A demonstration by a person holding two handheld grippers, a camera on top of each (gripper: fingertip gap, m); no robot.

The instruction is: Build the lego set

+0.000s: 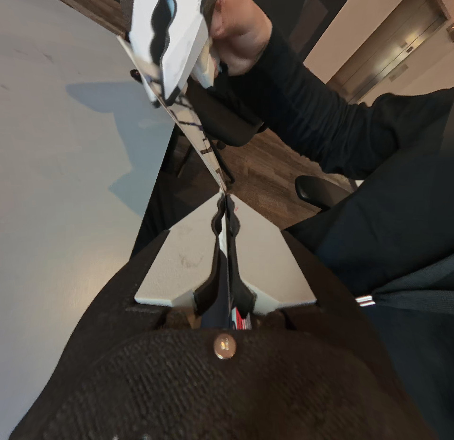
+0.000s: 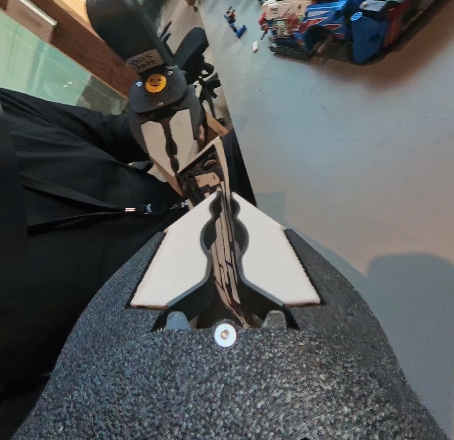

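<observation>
The instruction booklet (image 2: 224, 256) of the lego set is held edge-on in the air just off the edge of the counter (image 1: 61, 157), its printed pages showing as a thin curved strip. The right tongs (image 2: 224, 202) are pressed together on it, the sheets running down the narrow gap between their white fingers (image 2: 267, 256). In the left wrist view the same booklet (image 1: 196, 138) arcs from the left tongs (image 1: 224, 199), which pinch its near corner, up to the right tongs (image 1: 167, 94) clamped on its far end, with a person's hand (image 1: 235, 40) in a black sleeve (image 1: 319, 113) behind them. The right wrist view shows the left tongs (image 2: 179, 185) farther off, closed on the opened pages.

On the grey counter (image 2: 344, 157), well apart from the booklet, lie a few loose lego pieces: a small blue-and-black assembly (image 2: 233, 20) and a white brick (image 2: 255, 46). Beside them stands the blue set box (image 2: 344, 27), blurred; what it contains cannot be made out. Black office chairs (image 2: 147, 30) stand beyond the counter edge.
</observation>
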